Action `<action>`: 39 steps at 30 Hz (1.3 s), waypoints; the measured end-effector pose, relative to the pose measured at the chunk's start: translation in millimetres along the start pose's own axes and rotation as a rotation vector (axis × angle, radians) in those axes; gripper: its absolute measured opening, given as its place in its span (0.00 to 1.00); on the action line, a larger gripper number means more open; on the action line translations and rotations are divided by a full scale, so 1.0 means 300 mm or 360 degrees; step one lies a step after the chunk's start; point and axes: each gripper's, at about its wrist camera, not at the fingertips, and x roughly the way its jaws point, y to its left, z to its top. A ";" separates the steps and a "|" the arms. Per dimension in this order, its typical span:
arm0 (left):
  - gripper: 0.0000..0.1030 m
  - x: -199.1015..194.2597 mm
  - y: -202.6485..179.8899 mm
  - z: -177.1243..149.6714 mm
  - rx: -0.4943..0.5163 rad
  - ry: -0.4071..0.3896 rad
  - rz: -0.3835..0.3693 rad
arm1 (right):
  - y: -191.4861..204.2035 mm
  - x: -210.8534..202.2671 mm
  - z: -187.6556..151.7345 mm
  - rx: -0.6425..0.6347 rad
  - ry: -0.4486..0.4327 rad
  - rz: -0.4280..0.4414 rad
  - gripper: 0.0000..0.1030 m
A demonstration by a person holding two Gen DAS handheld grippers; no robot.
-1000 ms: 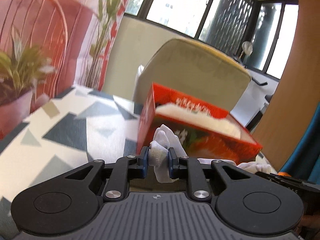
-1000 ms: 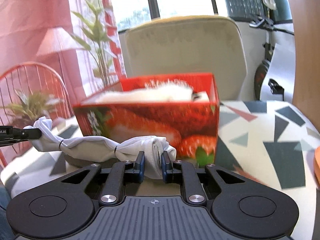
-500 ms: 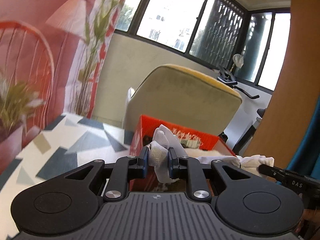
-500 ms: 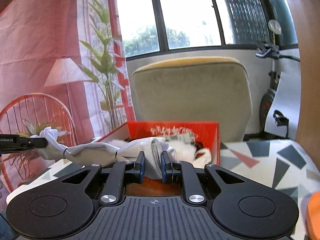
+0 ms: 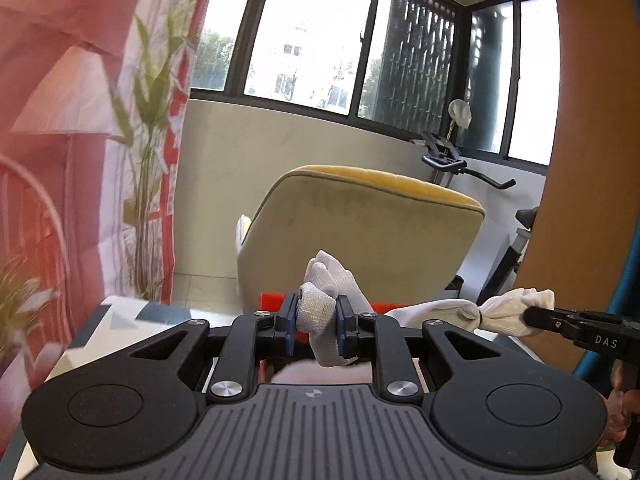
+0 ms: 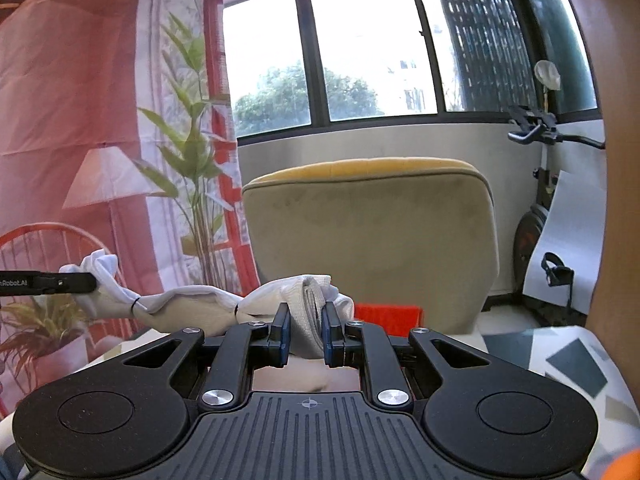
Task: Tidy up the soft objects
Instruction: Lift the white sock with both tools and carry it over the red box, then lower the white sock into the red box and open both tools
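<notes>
the left gripper (image 5: 317, 325) pinches one end of the white cloth bundle (image 6: 192, 304) and the right gripper (image 6: 305, 334) pinches the other, so it hangs stretched between them, above the red box (image 6: 386, 314) at the table's far edge.

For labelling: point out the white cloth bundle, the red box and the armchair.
white cloth bundle (image 6: 192, 304), right wrist view, middle stretch between its two ties.
red box (image 6: 386, 314), right wrist view, visible top edge.
armchair (image 6: 372, 236), right wrist view, back panel.
</notes>
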 end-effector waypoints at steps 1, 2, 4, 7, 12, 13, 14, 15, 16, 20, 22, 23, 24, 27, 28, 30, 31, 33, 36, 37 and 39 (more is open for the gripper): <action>0.20 0.030 -0.002 0.010 0.0003 0.0010 0.0005 | -0.009 0.024 0.014 -0.0015 0.0004 -0.0005 0.13; 0.20 0.060 -0.005 0.019 0.0007 0.0020 0.0013 | -0.016 0.048 0.027 -0.0032 0.0007 -0.0013 0.13; 0.20 0.127 -0.011 0.034 0.0014 0.0046 0.0033 | -0.032 0.107 0.050 -0.0057 0.0026 -0.0037 0.13; 0.20 0.232 -0.028 0.043 0.0067 0.0106 0.0074 | -0.067 0.210 0.071 -0.0031 0.0074 -0.0071 0.13; 0.20 0.382 -0.027 0.013 0.0099 0.0307 0.0080 | -0.107 0.366 0.035 0.0018 0.0234 -0.0098 0.13; 0.20 0.405 -0.028 0.002 0.0114 0.0345 0.0071 | -0.108 0.391 0.022 0.0008 0.0272 -0.0100 0.13; 0.20 0.424 -0.032 -0.011 0.0142 0.0378 0.0068 | -0.107 0.414 0.007 -0.0011 0.0307 -0.0108 0.13; 0.20 0.440 -0.036 -0.021 0.0173 0.0412 0.0070 | -0.104 0.434 -0.005 -0.0028 0.0338 -0.0113 0.13; 0.20 0.454 -0.037 -0.029 0.0195 0.0438 0.0077 | -0.101 0.449 -0.019 -0.0038 0.0362 -0.0119 0.13; 0.20 0.491 -0.009 -0.045 0.0141 0.0513 0.0093 | -0.098 0.493 -0.067 0.0030 0.0421 -0.0158 0.13; 0.20 0.496 0.001 -0.041 0.0100 0.0534 0.0087 | -0.100 0.503 -0.082 0.0041 0.0438 -0.0172 0.13; 0.20 0.495 0.004 -0.040 0.0098 0.0537 0.0084 | -0.099 0.509 -0.087 0.0040 0.0445 -0.0178 0.13; 0.20 0.497 0.002 -0.037 0.0104 0.0539 0.0085 | -0.100 0.512 -0.090 0.0040 0.0450 -0.0179 0.13; 0.20 0.505 -0.002 -0.037 0.0118 0.0555 0.0088 | -0.106 0.511 -0.098 0.0049 0.0461 -0.0182 0.13; 0.20 0.505 -0.004 -0.040 0.0124 0.0560 0.0091 | -0.107 0.510 -0.099 0.0054 0.0466 -0.0185 0.13; 0.20 0.510 -0.006 -0.037 0.0130 0.0571 0.0084 | -0.109 0.507 -0.102 0.0062 0.0477 -0.0195 0.13; 0.21 0.509 -0.008 -0.031 0.0129 0.0572 0.0063 | -0.110 0.504 -0.103 0.0065 0.0479 -0.0202 0.15; 0.30 0.493 -0.012 -0.016 0.0142 0.0563 0.0026 | -0.112 0.487 -0.103 0.0073 0.0444 -0.0216 0.21; 0.65 0.455 -0.016 0.007 0.0173 0.0511 0.0018 | -0.118 0.455 -0.103 0.0072 0.0397 -0.0246 0.25; 0.73 0.445 -0.012 0.014 0.0166 0.0498 0.0015 | -0.118 0.443 -0.102 0.0068 0.0378 -0.0254 0.27; 0.95 0.419 0.000 0.028 0.0126 0.0480 0.0003 | -0.111 0.410 -0.104 0.0058 0.0329 -0.0257 0.35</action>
